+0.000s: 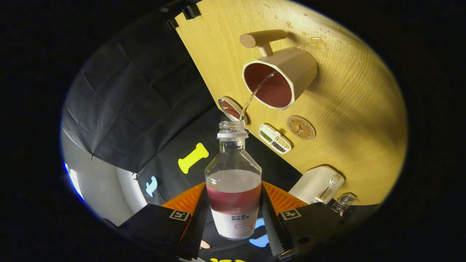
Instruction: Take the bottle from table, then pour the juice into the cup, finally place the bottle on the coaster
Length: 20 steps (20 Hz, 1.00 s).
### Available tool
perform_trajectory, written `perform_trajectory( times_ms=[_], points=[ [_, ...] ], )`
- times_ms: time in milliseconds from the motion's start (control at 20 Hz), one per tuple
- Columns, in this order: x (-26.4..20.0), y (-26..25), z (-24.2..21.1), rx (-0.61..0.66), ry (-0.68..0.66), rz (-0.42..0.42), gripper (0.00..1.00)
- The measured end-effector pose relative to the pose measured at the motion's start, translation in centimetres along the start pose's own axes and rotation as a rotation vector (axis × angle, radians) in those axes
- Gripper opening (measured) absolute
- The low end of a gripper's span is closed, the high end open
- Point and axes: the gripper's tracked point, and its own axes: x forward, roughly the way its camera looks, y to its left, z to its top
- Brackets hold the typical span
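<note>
Clear glass, with a white label low on its body, the bottle (233,189) is sitting clamped between the jaws, one pressing on each flank near its base, so the gripper (233,222) is plainly holding it tight. The bottle is being tipped toward the cup (287,72), and a thin stream of juice (255,92) is arcing from the open neck across to the cup's mouth, landing inside the rim. The cup, a pale faceted one with a wooden handle, is standing on the light wooden worktop (356,120) well beyond the jaws, and reddish juice is already pooling inside it. So the first step looks done, the bottle being off the worktop and in hand, and the second step is under way. A fair amount of red juice is remaining in the lower half of the bottle, so I cannot say how much more pouring is intended. What is left, as I judge it, is righting the bottle and setting it down on the round wooden coaster (301,127), which is lying bare just beside the cup, next to a small divided dish (275,138) of seeds. Water droplets are scattered on the worktop behind the cup, and a white appliance (316,183) is standing nearer the jaws.
</note>
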Motion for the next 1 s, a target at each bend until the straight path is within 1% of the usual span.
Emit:
perform_trajectory(
  times_ms=[500,750,1000],
  points=[
    [0.4,-1.1,0.3,-0.004,0.008,-0.041,0.74],
    [0.4,-0.9,0.7,-0.011,0.0,-0.041,0.74],
    [0.5,-1.4,0.9,-0.056,0.0,-0.052,0.74]
  ],
)
